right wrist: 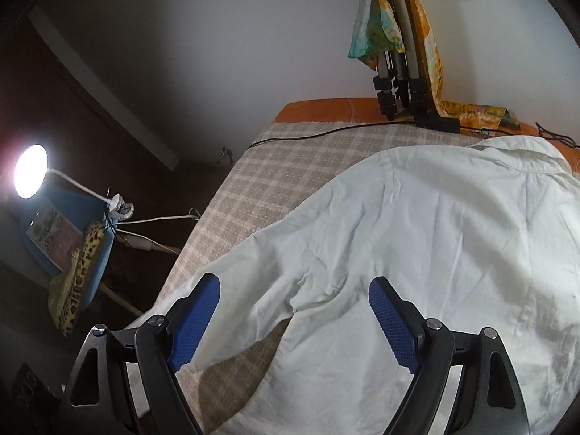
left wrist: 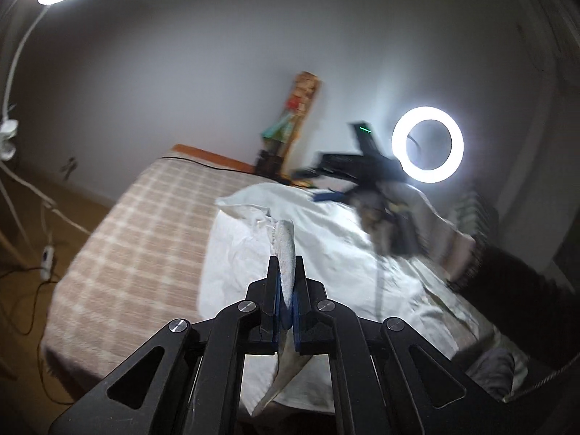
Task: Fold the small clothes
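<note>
White cotton collared shirt (right wrist: 435, 224) spread flat on checked beige bed cover (right wrist: 275, 166). Left gripper (left wrist: 285, 282) clamped on shirt edge, lifted. Right gripper (right wrist: 293, 315) jaws wide apart, empty, above sleeve (right wrist: 253, 272); sleeve runs diagonally toward lower left.

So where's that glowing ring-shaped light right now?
In the left wrist view the round white ring light glows at the right, against the grey wall beyond the far end of the bed, just behind the blurred right gripper above the white shirt.
</note>
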`<state>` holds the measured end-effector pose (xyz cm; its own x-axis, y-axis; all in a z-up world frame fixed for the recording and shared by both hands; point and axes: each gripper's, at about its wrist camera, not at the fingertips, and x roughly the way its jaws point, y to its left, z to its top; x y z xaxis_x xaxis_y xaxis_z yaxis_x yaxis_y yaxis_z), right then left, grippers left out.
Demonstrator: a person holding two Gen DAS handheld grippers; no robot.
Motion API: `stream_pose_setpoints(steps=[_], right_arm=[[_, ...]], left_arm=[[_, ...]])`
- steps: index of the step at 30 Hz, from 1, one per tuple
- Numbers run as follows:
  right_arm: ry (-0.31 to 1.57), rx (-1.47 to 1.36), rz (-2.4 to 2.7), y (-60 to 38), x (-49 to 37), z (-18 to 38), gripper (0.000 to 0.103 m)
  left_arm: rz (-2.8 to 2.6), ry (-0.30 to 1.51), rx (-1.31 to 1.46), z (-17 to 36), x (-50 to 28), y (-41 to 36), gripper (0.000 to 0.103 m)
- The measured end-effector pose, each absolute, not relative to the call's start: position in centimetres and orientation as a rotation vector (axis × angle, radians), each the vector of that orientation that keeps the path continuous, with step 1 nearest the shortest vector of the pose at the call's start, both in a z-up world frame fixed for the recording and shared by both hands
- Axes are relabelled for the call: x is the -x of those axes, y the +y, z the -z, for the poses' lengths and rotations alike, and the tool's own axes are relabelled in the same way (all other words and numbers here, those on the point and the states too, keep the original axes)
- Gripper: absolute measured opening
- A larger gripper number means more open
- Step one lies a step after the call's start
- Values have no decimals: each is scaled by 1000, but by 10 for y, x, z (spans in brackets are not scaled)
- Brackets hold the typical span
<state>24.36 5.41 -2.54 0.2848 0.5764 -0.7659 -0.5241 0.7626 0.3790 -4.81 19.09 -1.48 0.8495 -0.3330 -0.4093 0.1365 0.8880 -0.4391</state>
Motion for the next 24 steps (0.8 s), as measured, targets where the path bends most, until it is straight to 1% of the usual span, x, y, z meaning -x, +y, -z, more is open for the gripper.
stream_pose_setpoints(steps=[6, 13, 19, 22, 23, 24], right_arm=[[1159, -93, -714, 88, -281, 47, 76], [1248, -39, -698, 129, -311, 76, 72], [1307, 26, -694, 158, -326, 93, 59], [1336, 51, -689, 169, -330, 100, 47], [1339, 67, -679, 171, -330, 103, 35], [1337, 88, -664, 172, -331, 104, 27]], left_arm=[[369, 541, 401, 20, 50, 169, 3], [402, 560, 412, 23, 49, 163, 3], [425, 561, 360, 22, 46, 153, 3], [443, 570, 324, 23, 48, 145, 3], [445, 573, 317, 23, 48, 144, 3], [446, 575, 311, 23, 48, 142, 3]])
